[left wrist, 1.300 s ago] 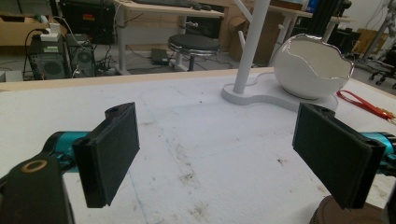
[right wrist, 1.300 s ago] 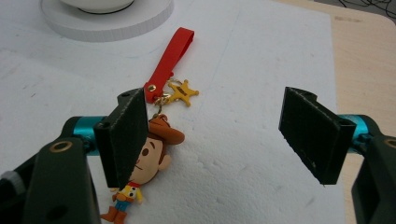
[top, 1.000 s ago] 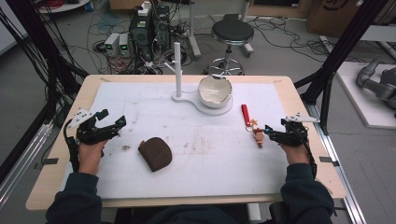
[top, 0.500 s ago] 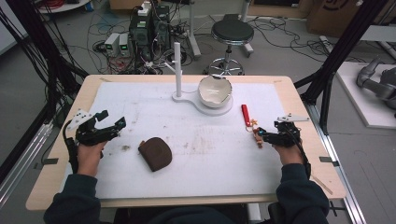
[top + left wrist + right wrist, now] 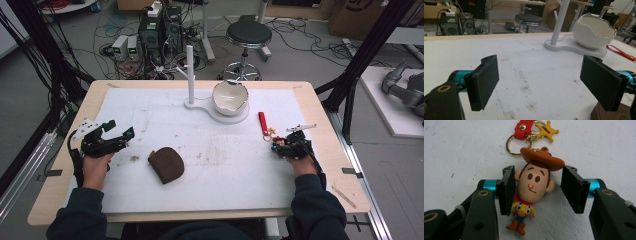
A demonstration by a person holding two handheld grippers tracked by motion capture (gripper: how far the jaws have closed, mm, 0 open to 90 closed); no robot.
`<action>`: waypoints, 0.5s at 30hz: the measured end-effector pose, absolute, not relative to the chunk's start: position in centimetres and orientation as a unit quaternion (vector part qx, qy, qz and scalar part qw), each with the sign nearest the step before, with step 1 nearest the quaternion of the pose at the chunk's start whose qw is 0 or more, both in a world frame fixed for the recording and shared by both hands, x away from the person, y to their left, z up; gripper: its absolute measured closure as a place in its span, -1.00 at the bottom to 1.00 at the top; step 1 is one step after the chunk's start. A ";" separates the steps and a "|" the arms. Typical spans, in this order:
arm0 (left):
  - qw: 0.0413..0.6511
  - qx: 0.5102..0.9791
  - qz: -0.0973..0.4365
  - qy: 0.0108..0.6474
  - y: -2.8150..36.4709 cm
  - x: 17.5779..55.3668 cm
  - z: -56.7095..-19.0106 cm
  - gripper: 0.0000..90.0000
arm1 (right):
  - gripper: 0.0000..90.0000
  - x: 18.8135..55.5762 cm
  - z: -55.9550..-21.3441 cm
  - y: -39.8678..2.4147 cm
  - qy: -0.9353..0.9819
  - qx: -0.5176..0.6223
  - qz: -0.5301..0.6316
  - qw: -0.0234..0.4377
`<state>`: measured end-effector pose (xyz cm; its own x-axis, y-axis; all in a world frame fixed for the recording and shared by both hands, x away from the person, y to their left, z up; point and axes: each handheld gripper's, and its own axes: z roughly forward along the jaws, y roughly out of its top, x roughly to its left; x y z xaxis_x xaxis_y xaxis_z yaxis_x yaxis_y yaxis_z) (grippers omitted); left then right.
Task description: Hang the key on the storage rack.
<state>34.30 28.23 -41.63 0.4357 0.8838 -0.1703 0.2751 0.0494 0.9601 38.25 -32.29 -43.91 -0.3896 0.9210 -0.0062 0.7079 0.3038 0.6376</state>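
A cowboy-figure keychain (image 5: 534,185) with a brown hat, gold star charm and red strap (image 5: 263,123) lies flat on the white mat at the right. My right gripper (image 5: 538,173) is open and straddles the figure's head: the left pad (image 5: 509,190) is at its ear, and the right pad stands a little apart. The high view has this gripper (image 5: 281,147) low on the mat at the strap's near end. My left gripper (image 5: 121,129) hovers open at the table's left, with nothing between its pads (image 5: 486,80).
A brown pouch (image 5: 166,164) lies on the mat left of centre, just right of the left gripper (image 5: 541,72). A white eggshell-shaped bowl (image 5: 230,97) sits on a white base beside an upright post (image 5: 190,67) at the back centre. The table's wooden rim (image 5: 345,165) is close to the right hand.
My right gripper has slid left across the mat and now has the cowboy figure between its open jaws. The left gripper has stayed put.
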 end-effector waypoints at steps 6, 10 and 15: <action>0.560 0.633 0.270 0.461 28.3 34.3 -41.7 -0.64 | 0.09 38.5 -43.4 -32.0 0.788 0.519 0.270 0.192; 0.558 0.633 0.269 0.465 28.2 34.4 -41.8 -0.64 | 0.25 38.1 -41.7 -31.6 0.784 0.487 0.317 0.219; 0.558 0.634 0.268 0.464 28.2 34.4 -41.9 -0.61 | 0.26 38.1 -39.5 -30.8 0.771 0.460 0.366 0.247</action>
